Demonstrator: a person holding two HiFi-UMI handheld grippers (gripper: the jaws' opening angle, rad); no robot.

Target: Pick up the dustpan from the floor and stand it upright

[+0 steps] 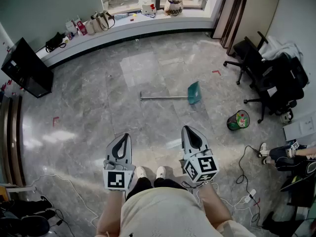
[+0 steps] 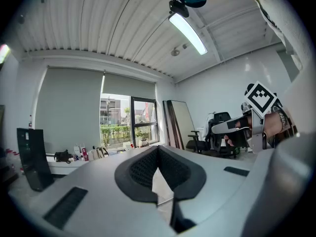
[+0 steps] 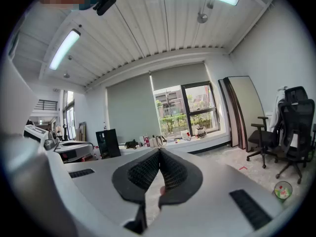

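1. Both the left gripper [image 1: 126, 135] and the right gripper [image 1: 187, 129] have jaws closed tip to tip, holding nothing.
2. The teal dustpan [image 1: 193, 93] lies flat mid-floor, well ahead of both.
3. Its handle [image 1: 163, 98] runs crosswise to the left; the right gripper is judged nearer the pan end.

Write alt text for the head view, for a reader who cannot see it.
A green dustpan with a long handle lies flat on a grey floor, ahead of a standing person seen from above. The person holds out the left gripper and the right gripper, both shut and empty. Black office chairs stand at the right.
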